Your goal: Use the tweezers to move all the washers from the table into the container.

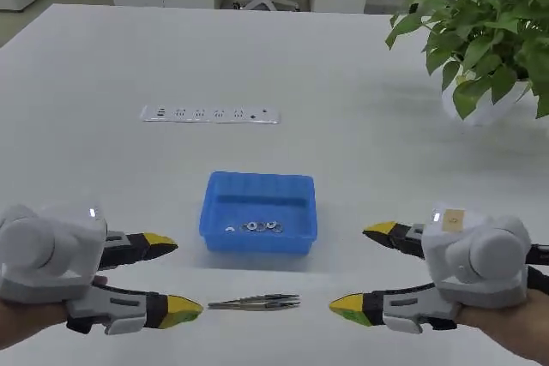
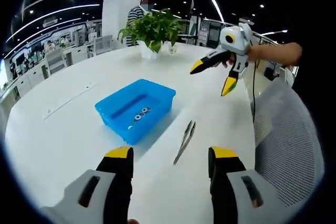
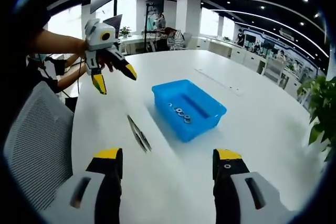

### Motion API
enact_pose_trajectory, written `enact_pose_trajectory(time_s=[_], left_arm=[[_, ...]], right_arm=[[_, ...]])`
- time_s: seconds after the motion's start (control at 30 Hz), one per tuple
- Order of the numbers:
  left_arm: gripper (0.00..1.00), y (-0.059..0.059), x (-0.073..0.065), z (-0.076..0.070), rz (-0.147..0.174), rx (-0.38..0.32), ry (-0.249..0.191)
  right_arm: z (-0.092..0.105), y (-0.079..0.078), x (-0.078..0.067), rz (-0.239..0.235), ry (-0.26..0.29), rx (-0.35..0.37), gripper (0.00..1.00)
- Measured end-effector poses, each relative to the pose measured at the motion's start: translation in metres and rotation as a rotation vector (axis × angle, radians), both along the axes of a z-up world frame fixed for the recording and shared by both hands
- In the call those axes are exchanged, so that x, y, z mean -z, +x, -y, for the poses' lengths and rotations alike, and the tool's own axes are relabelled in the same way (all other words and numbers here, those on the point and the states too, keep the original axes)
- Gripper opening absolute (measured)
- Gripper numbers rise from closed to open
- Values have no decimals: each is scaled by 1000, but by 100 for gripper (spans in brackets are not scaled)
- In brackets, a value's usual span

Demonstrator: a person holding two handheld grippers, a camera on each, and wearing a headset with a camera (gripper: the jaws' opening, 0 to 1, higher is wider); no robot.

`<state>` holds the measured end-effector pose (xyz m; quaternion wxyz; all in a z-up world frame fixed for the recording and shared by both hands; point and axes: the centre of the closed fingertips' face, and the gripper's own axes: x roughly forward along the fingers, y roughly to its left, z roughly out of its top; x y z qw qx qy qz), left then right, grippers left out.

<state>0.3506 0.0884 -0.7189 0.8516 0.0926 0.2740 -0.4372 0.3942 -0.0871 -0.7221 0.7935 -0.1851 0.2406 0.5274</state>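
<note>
Our left gripper (image 1: 187, 276) and right gripper (image 1: 348, 267) both have their jaws spread wide and grasp nothing. The jaws are black, tapered and tipped in glossy yellow, on smooth white plastic bodies. A small tan label (image 1: 452, 219) sits on top of the right gripper; its writing is too small for us to read.

The tweezers (image 1: 255, 302) lie flat on the surface (image 1: 129, 66) between the two pairs of jaws, touching neither. They are thin grey metal: two slim legs joined at the end nearer the left jaws and parting slightly toward the right jaws. In the left gripper view they lie just ahead of the gap between the jaws.

Beyond the tweezers, ahead of both pairs of jaws, stands the bin (image 1: 257, 244), a shallow rectangular tray of bright blue plastic with rounded corners and a raised rim. The washers (image 1: 262, 227), small flat rings of shiny metal, lie in a short row on its floor.

The surface is matte and white. Far ahead of the left jaws lies a long white power strip (image 1: 210, 115); far ahead of the right jaws stands a leafy green plant (image 1: 489, 32) in a white pot.
</note>
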Motion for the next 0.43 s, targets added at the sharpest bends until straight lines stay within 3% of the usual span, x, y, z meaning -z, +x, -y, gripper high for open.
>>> enact_pose_trajectory(time_s=[0.17,0.43], left_arm=[[76,-3,-11,3,29,-31,-1],[90,-4,-14,5,36,-58,3]], right_arm=[[3,-5,-6,-1,42,30,80],[4,-14,-9,-24,91,57,98]])
